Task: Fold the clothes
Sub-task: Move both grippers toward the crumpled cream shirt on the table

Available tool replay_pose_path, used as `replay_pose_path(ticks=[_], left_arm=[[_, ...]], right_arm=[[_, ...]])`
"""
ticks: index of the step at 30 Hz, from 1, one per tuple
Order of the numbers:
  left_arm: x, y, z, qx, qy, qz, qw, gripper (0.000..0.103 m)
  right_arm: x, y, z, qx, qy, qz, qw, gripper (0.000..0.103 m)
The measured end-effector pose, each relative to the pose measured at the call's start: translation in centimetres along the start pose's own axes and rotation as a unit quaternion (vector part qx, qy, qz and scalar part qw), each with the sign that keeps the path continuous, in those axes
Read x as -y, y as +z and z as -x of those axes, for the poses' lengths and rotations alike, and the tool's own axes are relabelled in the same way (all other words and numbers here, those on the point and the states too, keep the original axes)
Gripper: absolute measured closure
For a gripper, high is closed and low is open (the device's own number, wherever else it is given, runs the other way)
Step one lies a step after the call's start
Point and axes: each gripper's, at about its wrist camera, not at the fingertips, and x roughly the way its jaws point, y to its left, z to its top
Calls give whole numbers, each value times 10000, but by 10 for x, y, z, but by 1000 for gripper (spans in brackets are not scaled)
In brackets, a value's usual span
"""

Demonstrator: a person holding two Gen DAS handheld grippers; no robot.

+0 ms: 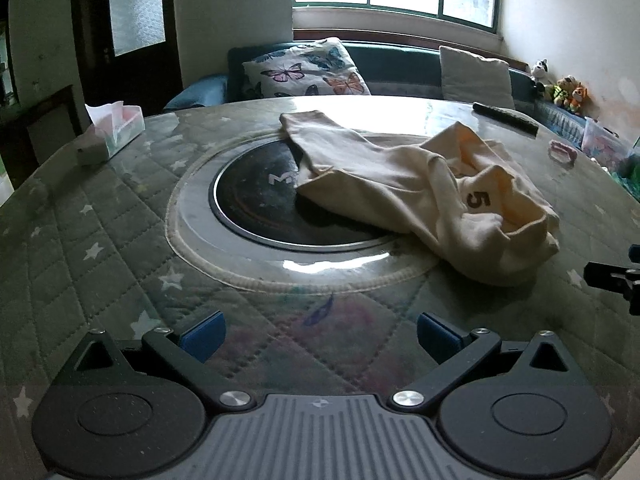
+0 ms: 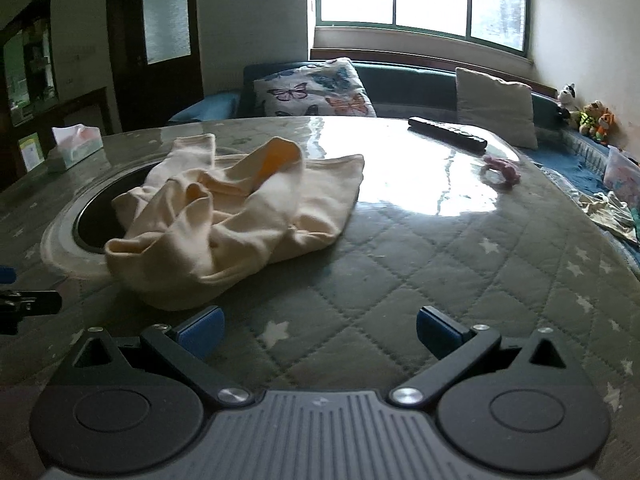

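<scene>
While both tongs gape empty, crumpled cream garment reads "5"

The garment is cream, with a yellow-orange lining showing at its opening and a dark "5" printed on a pale patch. The table cover is grey-green, quilted in diamonds and scattered with white stars. The round inset is black with a silver rim and a faint orange ring. Both grippers, left and right, are black with blue pads. The pillow is white with pink, blue and orange butterflies. The remote is black. The small ring-shaped thing looks pink, though glare blurs it. The tissue box is white and pale green.
</scene>
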Motion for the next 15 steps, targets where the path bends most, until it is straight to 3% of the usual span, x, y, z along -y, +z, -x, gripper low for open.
replay_pose_path(ticks=[15], left_arm=[[17, -8, 7, -32, -85, -174, 9998, 0]], right_arm=[[-12, -7, 11, 115, 123, 3, 9999, 0]])
